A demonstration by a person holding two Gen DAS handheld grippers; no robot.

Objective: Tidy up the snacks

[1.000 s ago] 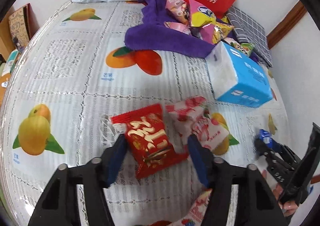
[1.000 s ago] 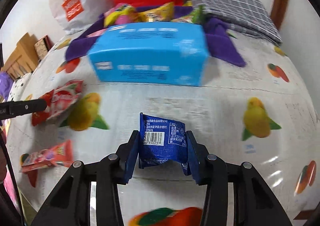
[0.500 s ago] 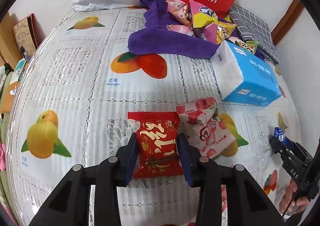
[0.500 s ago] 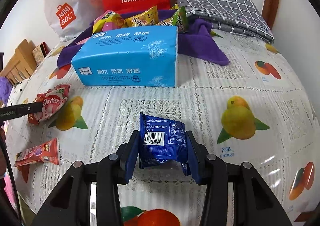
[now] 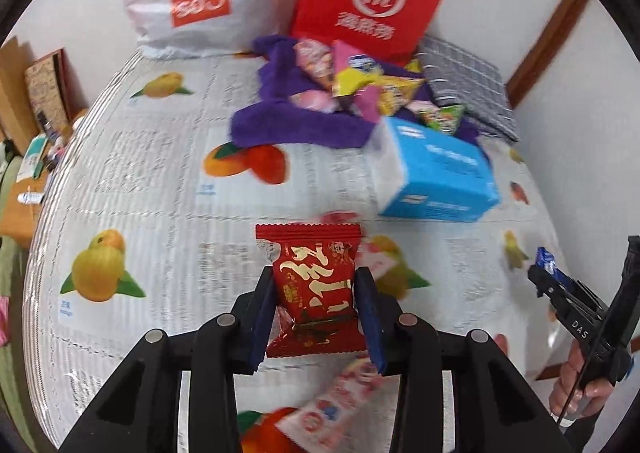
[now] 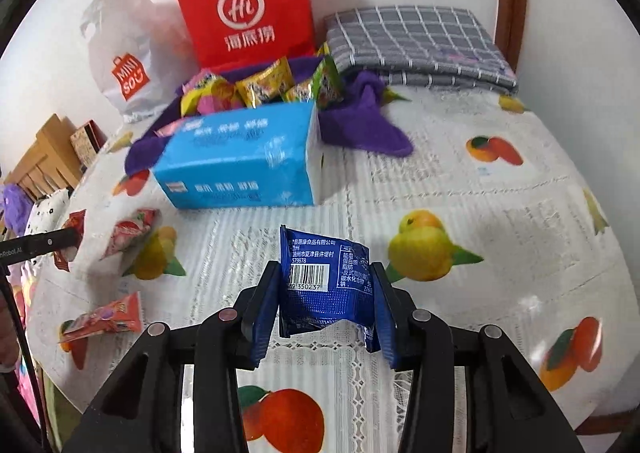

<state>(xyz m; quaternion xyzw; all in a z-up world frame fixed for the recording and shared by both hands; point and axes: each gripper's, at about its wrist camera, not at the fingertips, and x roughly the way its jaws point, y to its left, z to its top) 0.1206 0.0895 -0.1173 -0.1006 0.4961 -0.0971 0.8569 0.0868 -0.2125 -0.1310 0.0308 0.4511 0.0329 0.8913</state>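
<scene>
A glossy red foil snack packet with gold lettering (image 5: 316,289) is clamped in the left gripper (image 5: 316,317) whose jaws have just been closing, a crinkled blue foil sachet (image 6: 326,287) is pinched in the right gripper (image 6: 326,317), and a smooth blue rectangular tissue pack (image 6: 240,165) is seen at eleven o'clock on the lace-textured fruit-print tablecloth (image 6: 500,221).

The red snack packet (image 5: 314,289) hides most of a pink-and-white packet (image 5: 376,257) behind it (blurred too). The white shopping bag (image 6: 120,61) smears; its top is cropped.

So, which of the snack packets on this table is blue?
Only the blue packet, clamped in the right gripper, barcode side showing. The left gripper holds a red packet; those on the purple towel are pink, yellow, green.
</scene>
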